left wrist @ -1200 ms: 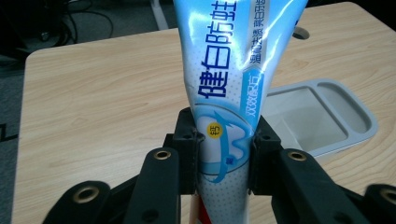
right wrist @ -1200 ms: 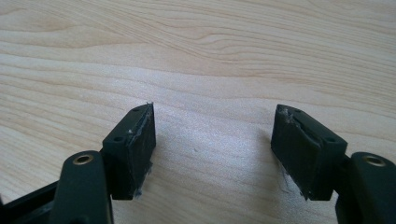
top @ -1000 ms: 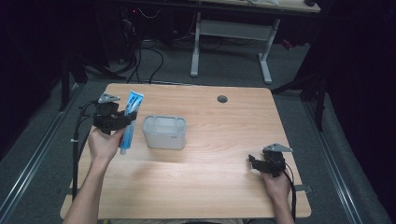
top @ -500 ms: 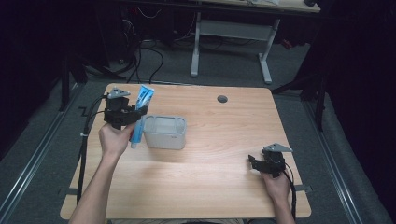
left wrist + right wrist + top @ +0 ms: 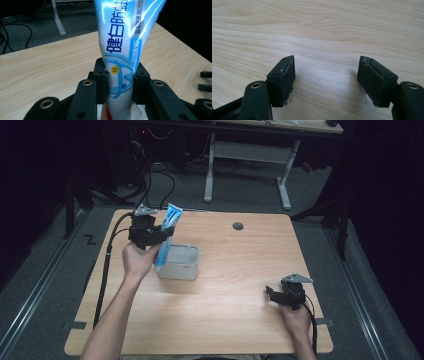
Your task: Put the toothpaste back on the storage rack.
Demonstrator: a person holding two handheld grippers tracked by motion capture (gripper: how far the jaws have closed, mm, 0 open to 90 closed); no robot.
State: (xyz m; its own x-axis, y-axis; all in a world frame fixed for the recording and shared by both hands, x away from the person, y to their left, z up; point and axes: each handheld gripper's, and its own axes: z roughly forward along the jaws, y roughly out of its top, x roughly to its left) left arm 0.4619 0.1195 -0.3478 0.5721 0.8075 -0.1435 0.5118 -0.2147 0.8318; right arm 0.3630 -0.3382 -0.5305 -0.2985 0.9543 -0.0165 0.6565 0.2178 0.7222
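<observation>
High view. Light wooden rectangular table point(image 5: 225, 320) with a small round grey grommet point(image 5: 238, 226) near its far edge. Left gripper point(image 5: 159, 236), black, two-jawed, held in the person's left hand point(image 5: 137, 260) above the table's far left part; a black cable point(image 5: 106, 270) trails from it over the left edge. Its jaws are clamped on a blue-and-white plastic toothpaste tube point(image 5: 168, 227), which stands tilted, flat crimped end up and away from the person, lower end down by the left wall of a small translucent grey rectangular plastic box point(image 5: 181, 263). The box sits on the table just right of the left hand. Right gripper point(image 5: 271, 295), black with a grey three-cornered plate on top, rests low at the table's near right part in the right hand point(image 5: 296, 317), well apart from tube and box. Behind the table, a dark floor and the white legs of another desk point(image 5: 282, 180).

Left gripper view. Both black pads press the tube point(image 5: 122, 65) at its narrow lower body; blue lettering and a small yellow dot face the camera. The tube's white lower end shows between the jaw arms, over the wood.

Right gripper view. Right gripper point(image 5: 325, 77) jaws stand wide apart, nothing between them; bare wood grain lies under the worn black pads point(image 5: 284, 75).
</observation>
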